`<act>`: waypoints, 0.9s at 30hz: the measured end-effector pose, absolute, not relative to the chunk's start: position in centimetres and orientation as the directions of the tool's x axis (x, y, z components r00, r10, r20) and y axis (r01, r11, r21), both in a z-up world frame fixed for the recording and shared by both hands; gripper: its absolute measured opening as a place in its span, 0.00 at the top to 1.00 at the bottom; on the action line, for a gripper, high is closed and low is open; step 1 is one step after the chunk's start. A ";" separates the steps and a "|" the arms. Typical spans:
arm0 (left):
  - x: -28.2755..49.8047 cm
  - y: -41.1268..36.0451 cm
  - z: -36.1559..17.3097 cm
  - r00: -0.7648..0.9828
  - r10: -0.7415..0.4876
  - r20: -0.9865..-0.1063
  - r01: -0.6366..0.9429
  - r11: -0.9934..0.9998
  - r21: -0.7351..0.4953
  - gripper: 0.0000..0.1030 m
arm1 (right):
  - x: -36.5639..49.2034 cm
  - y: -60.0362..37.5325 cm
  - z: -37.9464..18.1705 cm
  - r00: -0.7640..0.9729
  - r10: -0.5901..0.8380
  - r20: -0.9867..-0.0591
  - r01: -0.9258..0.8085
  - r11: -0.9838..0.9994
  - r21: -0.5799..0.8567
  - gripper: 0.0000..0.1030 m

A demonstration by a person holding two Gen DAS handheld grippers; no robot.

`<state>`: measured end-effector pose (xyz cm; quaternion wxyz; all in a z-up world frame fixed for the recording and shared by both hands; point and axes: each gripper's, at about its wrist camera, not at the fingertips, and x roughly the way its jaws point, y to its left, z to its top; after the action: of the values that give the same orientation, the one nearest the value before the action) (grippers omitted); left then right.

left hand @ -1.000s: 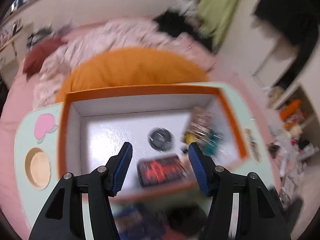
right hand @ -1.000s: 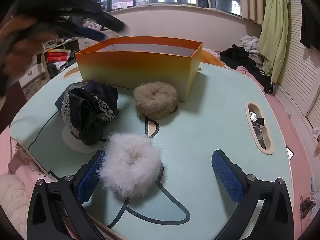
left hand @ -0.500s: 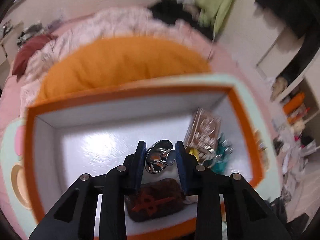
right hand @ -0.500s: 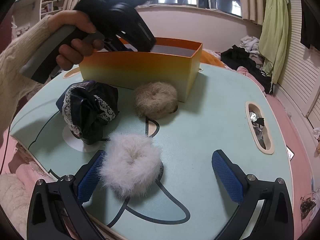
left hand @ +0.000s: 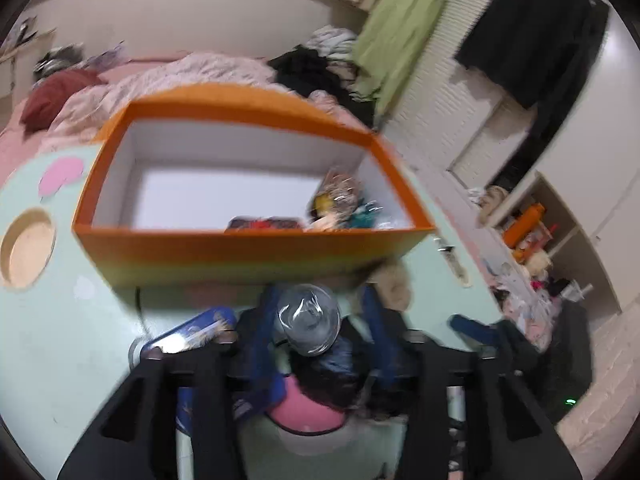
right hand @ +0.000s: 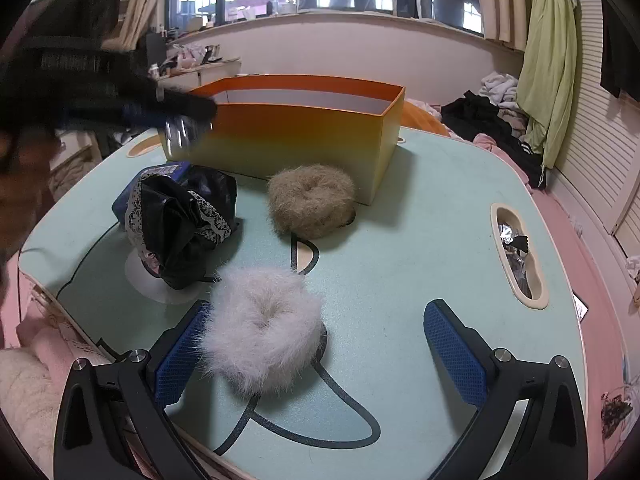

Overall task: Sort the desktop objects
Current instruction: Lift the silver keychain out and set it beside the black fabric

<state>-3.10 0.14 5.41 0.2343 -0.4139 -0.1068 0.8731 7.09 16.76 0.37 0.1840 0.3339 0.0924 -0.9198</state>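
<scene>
Silver round piece (left hand: 308, 318) lies between your left tongs (left hand: 318, 304), whose jaws are opening and seem not to press it, just before the near wall of the orange box (left hand: 248, 252) on the desk (right hand: 420, 220). Your right tongs (right hand: 320, 312) stand wide open around the white furry ring (right hand: 260, 340), gripping nothing

**Table surface and what sits on it**

Pale mint-green table (right hand: 420, 240) with dark line art and oval cut-outs fills the right wrist view. Orange rectangular cardboard box (right hand: 304, 136) upper centre. Tan fluffy ring scrunchie (right hand: 312, 200) just in front of it. Black lace-trimmed fabric bundle (right hand: 184, 220) centre left. White fluffy ring scrunchie (right hand: 262, 324) lower centre, apart from the others.
</scene>
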 end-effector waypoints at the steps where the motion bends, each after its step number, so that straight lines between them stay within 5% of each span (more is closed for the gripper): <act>1: -2.9 -0.2 5.3 -0.572 0.477 -0.667 -0.295 -0.878 -0.376 0.45 | 7.1 16.7 0.4 -0.709 -0.277 -0.648 0.400 -0.915 -0.047 0.00; 7: -0.2 -1.5 8.0 -0.706 0.418 -0.572 -0.291 -0.907 -0.305 0.27 | 7.1 16.7 0.4 -0.710 -0.277 -0.648 0.400 -0.915 -0.047 0.00; 14: 6.8 -0.6 5.7 -0.766 0.206 -0.609 -0.285 -0.958 0.035 0.21 | 7.1 16.7 0.4 -0.711 -0.276 -0.647 0.399 -0.916 -0.048 0.00; 19: 7.1 0.4 1.6 -0.719 0.153 -0.678 -0.238 -0.971 0.033 0.21 | 7.1 16.7 0.4 -0.711 -0.277 -0.646 0.400 -0.915 -0.048 0.00; 25: 6.0 0.6 0.2 -0.752 0.134 -0.645 -0.193 -0.981 0.022 0.00 | 7.1 16.7 0.4 -0.712 -0.277 -0.646 0.399 -0.916 -0.047 0.00; 27: 5.9 -0.1 0.0 -0.756 0.148 -0.638 -0.194 -0.981 0.001 0.00 | 7.1 16.7 0.4 -0.712 -0.276 -0.645 0.400 -0.915 -0.049 0.00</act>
<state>5.87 -0.08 0.01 0.0913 -0.3375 0.0335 0.9363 7.10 16.69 0.42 0.1835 0.3319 0.0930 -0.9206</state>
